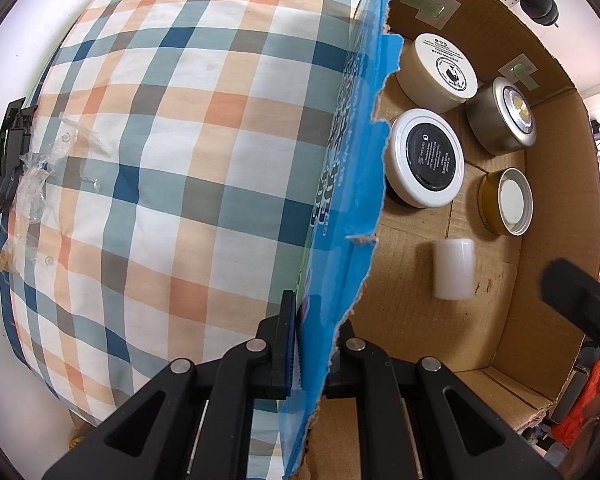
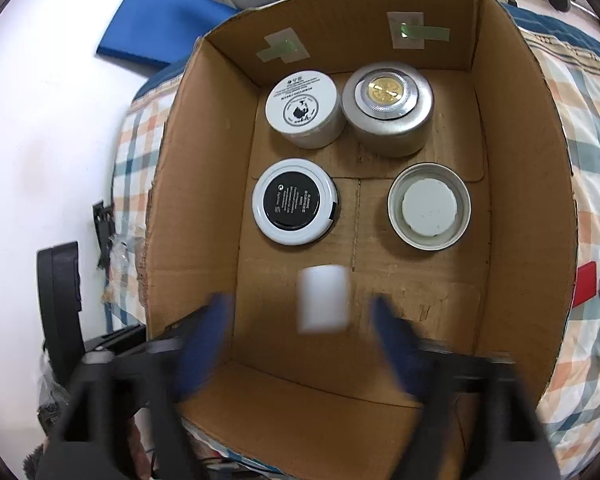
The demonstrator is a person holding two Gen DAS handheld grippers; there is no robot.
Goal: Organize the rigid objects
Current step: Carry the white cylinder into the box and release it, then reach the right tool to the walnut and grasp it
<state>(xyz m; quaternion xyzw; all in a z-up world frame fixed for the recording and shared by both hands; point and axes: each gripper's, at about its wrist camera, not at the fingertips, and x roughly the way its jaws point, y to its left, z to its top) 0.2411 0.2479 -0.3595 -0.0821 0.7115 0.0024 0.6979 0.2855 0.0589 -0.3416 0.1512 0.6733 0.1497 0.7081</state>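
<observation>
The right gripper [image 2: 300, 340] stands wide and empty, the small white cylinder [image 2: 323, 298] lying free at its twelve o'clock, long axis running toward the jars, while the left gripper [image 1: 300, 344] pinches the box wall [image 1: 352, 200].

White bottle [image 2: 323, 298] (blurred) in cardboard box [image 2: 512, 184].

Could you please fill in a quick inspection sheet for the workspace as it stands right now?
Surface: checked cloth under an open cardboard box.
Job's things: four round jars in two rows on the box floor; small white cylinder nearer, on its side.
Clutter: crumpled clear plastic, black clip.
Grippers: left claw shut on the box wall; right claw open, cylinder between the fingers, untouched.
Cables: nothing seen.
Surroundings: blue mat, white floor.
</observation>
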